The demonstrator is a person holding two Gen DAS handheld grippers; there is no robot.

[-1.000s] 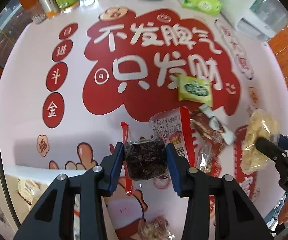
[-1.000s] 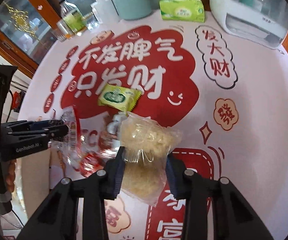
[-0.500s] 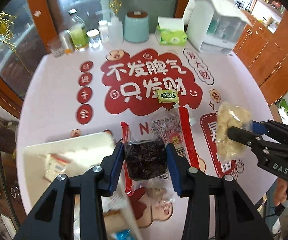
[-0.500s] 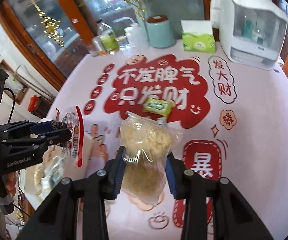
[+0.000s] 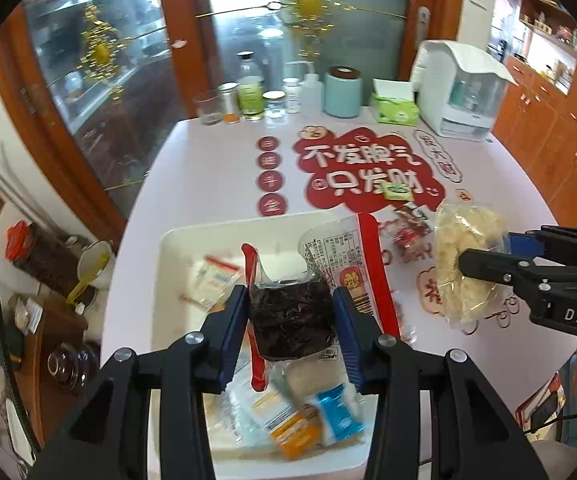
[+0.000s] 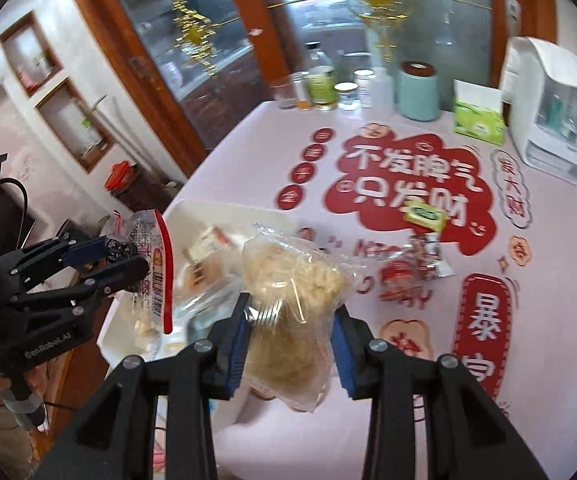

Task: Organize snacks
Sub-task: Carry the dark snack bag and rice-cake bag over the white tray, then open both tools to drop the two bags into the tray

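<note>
Left tongs (image 5: pixel 291 322) clamp a soft, light dark-snack packet (image 5: pixel 291 320) mid-body; right tongs (image 6: pixel 288 344) pinch a crinkly, probably crushable pale-crisp bag (image 6: pixel 292 300) above the white tray (image 5: pixel 176 248).

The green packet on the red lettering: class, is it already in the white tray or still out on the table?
Out. The green packet lies on the tablecloth's red lettering, beyond the white tray.

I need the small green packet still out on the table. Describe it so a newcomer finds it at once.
Start at the big red cloud with white characters printed on the table cover. The green packet lies flat on its lower right lobe, beside the smiley. It is the only green snack there; the red-and-brown wrappers lie nearer the white tray.
</note>
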